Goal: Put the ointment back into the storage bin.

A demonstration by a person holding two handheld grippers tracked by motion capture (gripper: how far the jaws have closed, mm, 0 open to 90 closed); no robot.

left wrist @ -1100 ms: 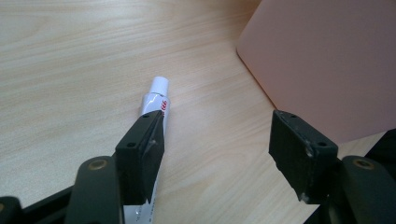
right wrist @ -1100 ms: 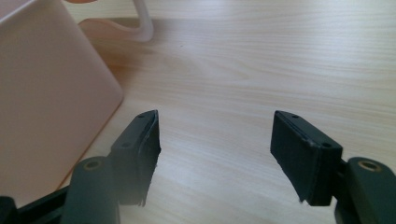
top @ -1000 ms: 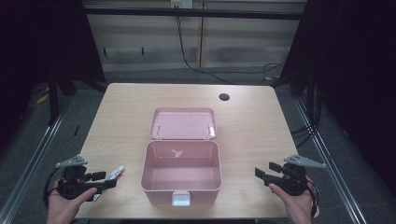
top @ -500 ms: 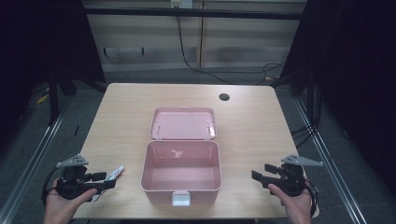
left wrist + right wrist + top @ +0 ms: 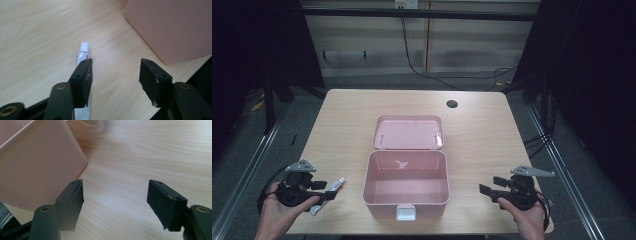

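tube not yet picked up, pink box open and waiting

small white tube (image 5: 83,53) lies flat on the worktop (image 5: 347,120) just left of the open pink box (image 5: 406,212), its lid (image 5: 408,132) folded back behind; box looks empty. left gripper (image 5: 326,192) sits low over the tube, jaws apart and just been closing, tube running under the left jaw rather than squarely between them, not clamped. right gripper (image 5: 489,186) rests near the box's right side, jaws apart with nothing between, just been opening. judged: grasp is at hand, lift and drop into the box all left to do. against the earlier frame, the left gripper has lifted slightly over the tube; tube and box unmoved.
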